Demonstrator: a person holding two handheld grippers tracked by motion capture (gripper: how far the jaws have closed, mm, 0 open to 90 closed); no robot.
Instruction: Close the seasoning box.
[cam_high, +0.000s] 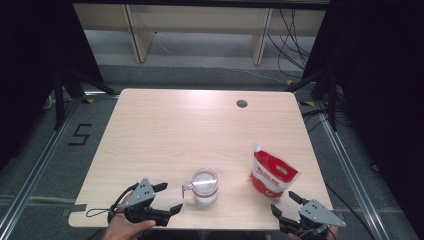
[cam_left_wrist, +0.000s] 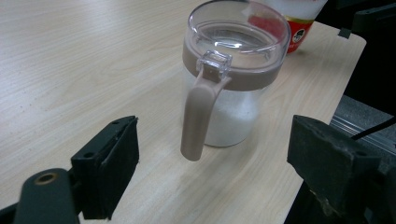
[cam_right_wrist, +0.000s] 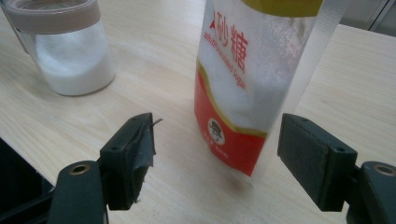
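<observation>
From the high view, a clear jar (cam_high: 205, 186) with a beige collar and handle stands near the front edge of the light wooden bench (cam_high: 175, 130), a little left of centre, with white granules inside. To its right, a red and white sugar pouch (cam_high: 271, 174) stands upright, its spout at the far left corner. The left tongs (cam_high: 171, 197) lie at the near left, spread wide and empty, pointing right toward the jar's handle but apart from it. The right tongs (cam_high: 285, 202) sit at the near right, just before the pouch, also wide with nothing in them. In the left gripper view, the jar (cam_left_wrist: 233, 79) stands beyond the spread tongs (cam_left_wrist: 243, 172), its handle (cam_left_wrist: 198, 116) hanging toward the camera, untouched. In the right gripper view, the pouch (cam_right_wrist: 252, 88) stands beyond the wide tongs (cam_right_wrist: 217, 163), neither pad pressing it; the jar (cam_right_wrist: 70, 51) is at the far left.
</observation>
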